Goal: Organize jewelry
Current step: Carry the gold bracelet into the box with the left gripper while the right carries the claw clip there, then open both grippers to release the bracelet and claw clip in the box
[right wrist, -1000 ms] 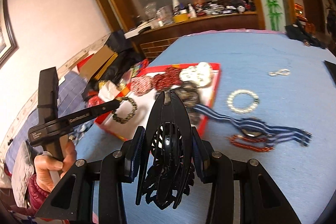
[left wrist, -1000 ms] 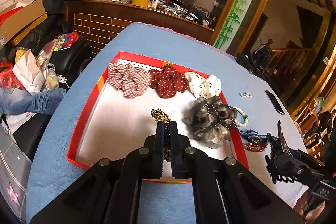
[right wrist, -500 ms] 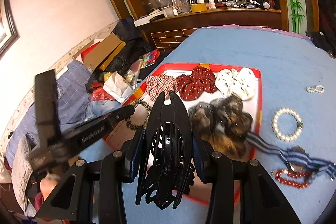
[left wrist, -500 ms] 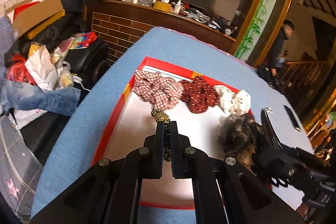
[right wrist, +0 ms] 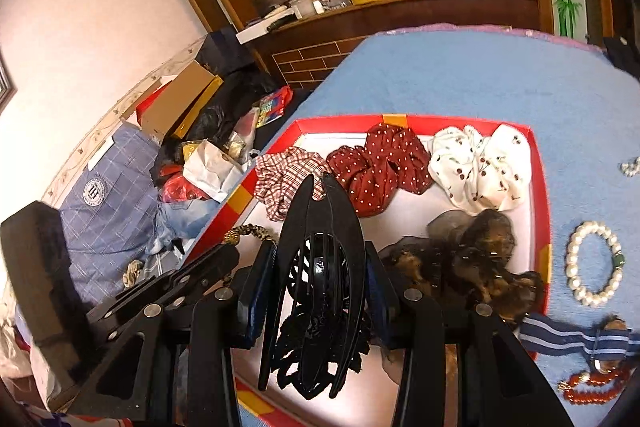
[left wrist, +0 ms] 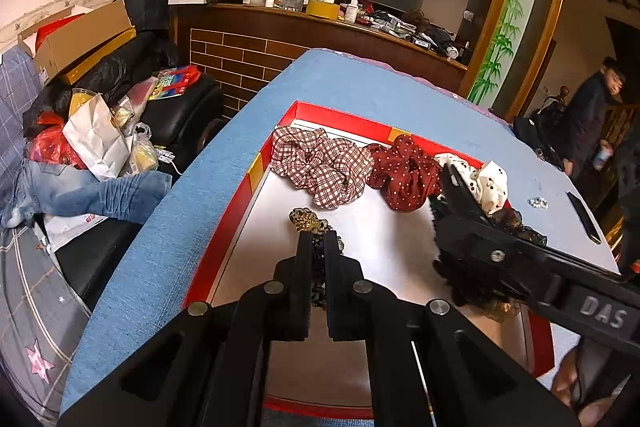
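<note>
Black fingers of the left hand-held gripper (left wrist: 316, 247) are pressed nearly together on a gold-and-black beaded bracelet (left wrist: 307, 221), held over the white floor of the red-rimmed tray (left wrist: 236, 223) on the blue-covered counter (left wrist: 192, 203). Beside it, the right hand-held gripper (right wrist: 320, 259) is clamped on a large black plastic claw hair clip (right wrist: 320, 291), above the tray's near end, just beside a brown gauzy scrunchie (right wrist: 480, 251).

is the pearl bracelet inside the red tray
No, the pearl bracelet lies on the blue tablecloth outside the red tray's right wall.
</note>
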